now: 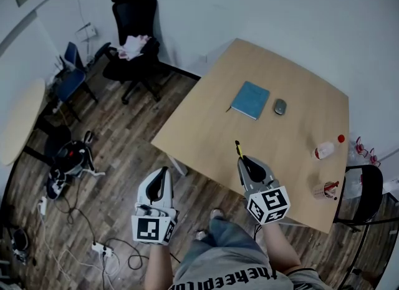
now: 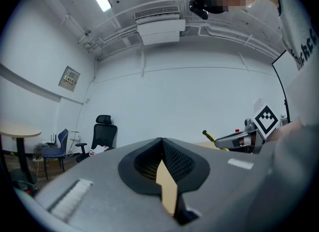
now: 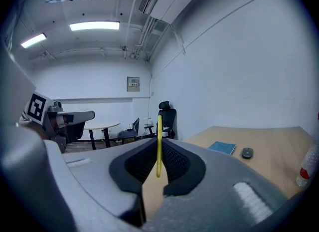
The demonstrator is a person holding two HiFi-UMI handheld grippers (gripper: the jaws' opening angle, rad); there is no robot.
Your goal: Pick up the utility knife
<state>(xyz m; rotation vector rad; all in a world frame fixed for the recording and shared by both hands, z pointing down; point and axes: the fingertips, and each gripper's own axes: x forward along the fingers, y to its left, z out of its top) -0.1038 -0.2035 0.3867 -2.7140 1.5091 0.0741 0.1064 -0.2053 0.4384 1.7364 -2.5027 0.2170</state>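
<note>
right gripper [image 1: 244, 159] is pinching the knife [image 3: 159, 143] thin-edge between its fingers [image 3: 179, 161], tip poking out past them, left gripper [image 1: 163, 171] is sitting clenched and empty, so that skinny grip is risking it twisting loose.

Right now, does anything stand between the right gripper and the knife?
Nothing visible does. The right gripper is already shut on the knife: its thin yellow body sits clamped between the jaws, with its end sticking out ahead of them.
</note>
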